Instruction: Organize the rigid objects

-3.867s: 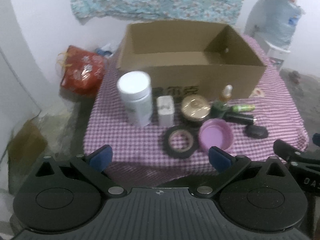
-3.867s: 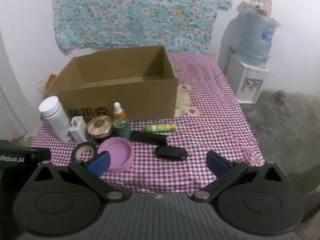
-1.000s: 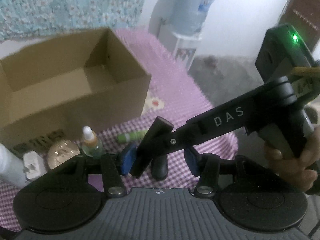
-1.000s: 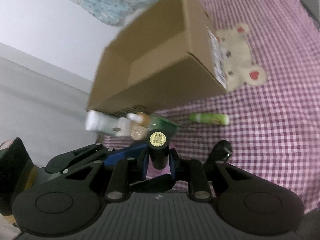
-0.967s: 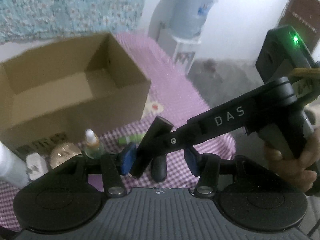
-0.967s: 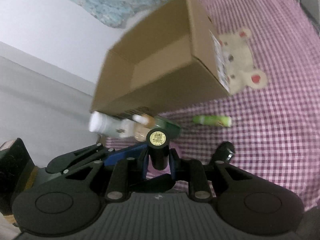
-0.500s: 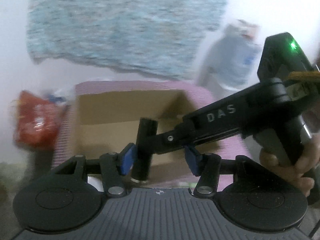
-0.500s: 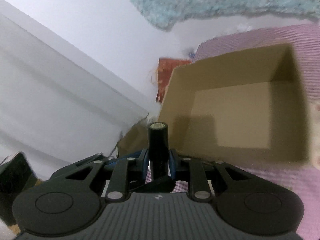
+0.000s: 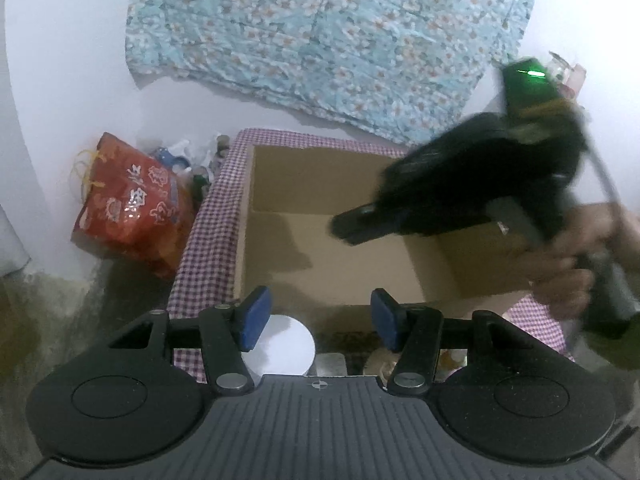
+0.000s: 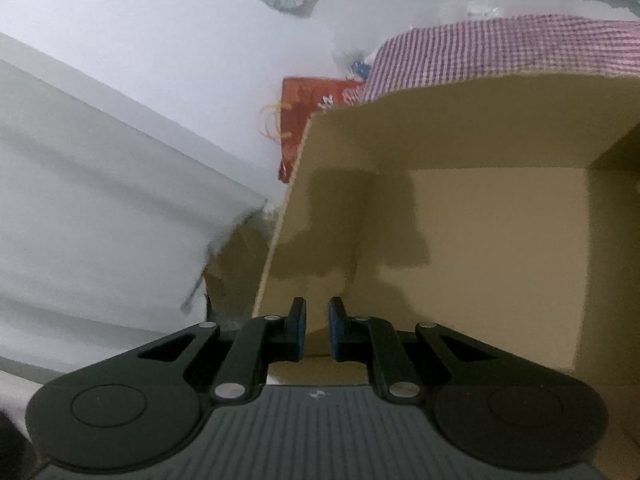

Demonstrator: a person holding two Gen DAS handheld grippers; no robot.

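Note:
An open cardboard box (image 9: 332, 240) stands on the purple checked tablecloth; its inside (image 10: 480, 240) looks empty in both views. My left gripper (image 9: 316, 316) is open and empty above the box's near wall, over a white bottle's cap (image 9: 280, 346). My right gripper (image 10: 317, 330) has its jaws a narrow gap apart with nothing between them, at the box's left near corner. It also shows blurred above the box's right side in the left wrist view (image 9: 360, 224). The black cylinder is not visible.
A red printed bag (image 9: 132, 204) lies on the floor left of the table. A flowered cloth (image 9: 320, 32) hangs on the back wall. Small items (image 9: 380, 360) show behind the left gripper's right finger. A white wall (image 10: 100, 200) is to the left.
The black cylinder held between the right gripper's fingers half a second ago is gone from them. The left gripper's jaws have opened wider. The right gripper has moved right, over the box.

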